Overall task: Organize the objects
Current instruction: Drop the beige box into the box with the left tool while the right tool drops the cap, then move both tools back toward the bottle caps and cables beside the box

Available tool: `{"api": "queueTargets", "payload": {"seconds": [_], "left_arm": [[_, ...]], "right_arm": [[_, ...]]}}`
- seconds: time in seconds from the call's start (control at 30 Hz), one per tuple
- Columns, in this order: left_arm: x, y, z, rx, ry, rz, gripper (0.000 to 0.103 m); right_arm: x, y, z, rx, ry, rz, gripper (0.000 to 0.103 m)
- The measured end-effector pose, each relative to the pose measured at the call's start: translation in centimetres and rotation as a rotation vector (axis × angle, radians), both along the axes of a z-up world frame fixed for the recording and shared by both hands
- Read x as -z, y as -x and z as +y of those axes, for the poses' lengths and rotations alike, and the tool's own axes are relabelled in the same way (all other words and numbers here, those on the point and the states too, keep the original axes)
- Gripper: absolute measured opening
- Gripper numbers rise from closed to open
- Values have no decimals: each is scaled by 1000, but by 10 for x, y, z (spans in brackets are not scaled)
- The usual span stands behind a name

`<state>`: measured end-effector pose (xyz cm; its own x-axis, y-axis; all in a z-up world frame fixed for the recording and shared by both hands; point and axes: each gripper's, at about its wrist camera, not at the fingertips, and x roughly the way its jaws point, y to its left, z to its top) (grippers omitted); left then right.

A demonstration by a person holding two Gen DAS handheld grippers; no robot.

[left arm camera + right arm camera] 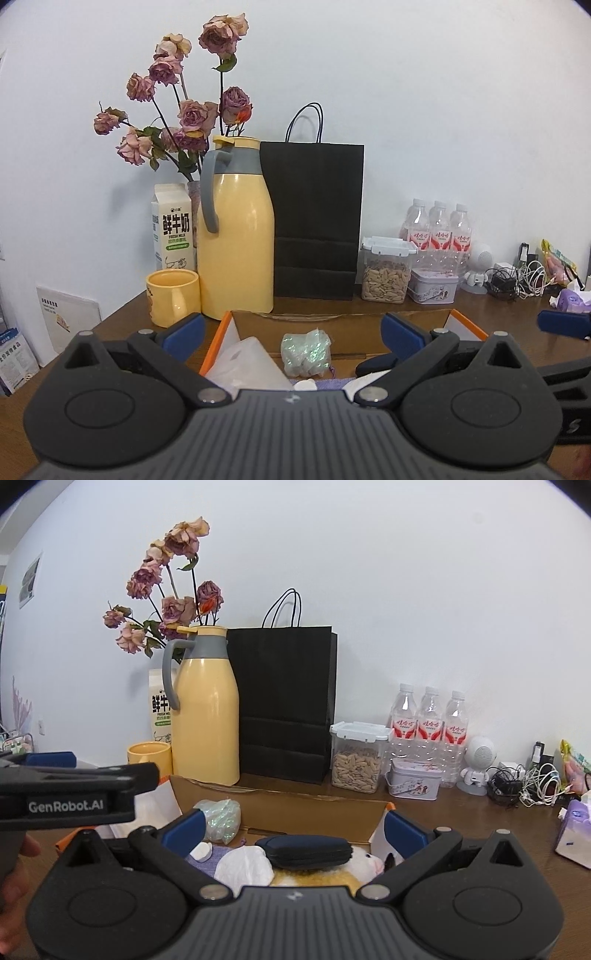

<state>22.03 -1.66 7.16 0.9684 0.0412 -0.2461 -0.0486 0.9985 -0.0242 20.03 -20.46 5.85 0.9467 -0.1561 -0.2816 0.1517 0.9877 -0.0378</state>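
An open cardboard box (332, 325) (317, 806) with orange flaps sits on the brown table. Inside lie a glittery plastic packet (304, 349) (221, 818), a white plastic bag (245, 363) (243, 866), a dark blue zip pouch (308, 851), a small white piece (201, 853), a purple cloth (212, 858) and a plush toy (365, 866). My left gripper (293, 328) is open and empty above the box's near side. My right gripper (293, 829) is open and empty, with the pouch between its fingers. The left gripper also shows in the right wrist view (74, 794).
Behind the box stand a yellow mug (173, 297), a yellow thermos jug (236, 229), a milk carton (173, 227), dried roses (184, 99), a black paper bag (317, 221), a seed jar (386, 275), a small tin (434, 290), three water bottles (437, 232), cables (517, 280) and tissues (576, 830).
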Motion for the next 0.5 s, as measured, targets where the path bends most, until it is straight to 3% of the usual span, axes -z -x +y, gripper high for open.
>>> {"api": "queueTargets", "payload": {"seconds": [0.5], "left_arm": [[4,39,20,-41,-34,87,103]], "right_arm": [[14,46,-14,23,-15,103,103]]}}
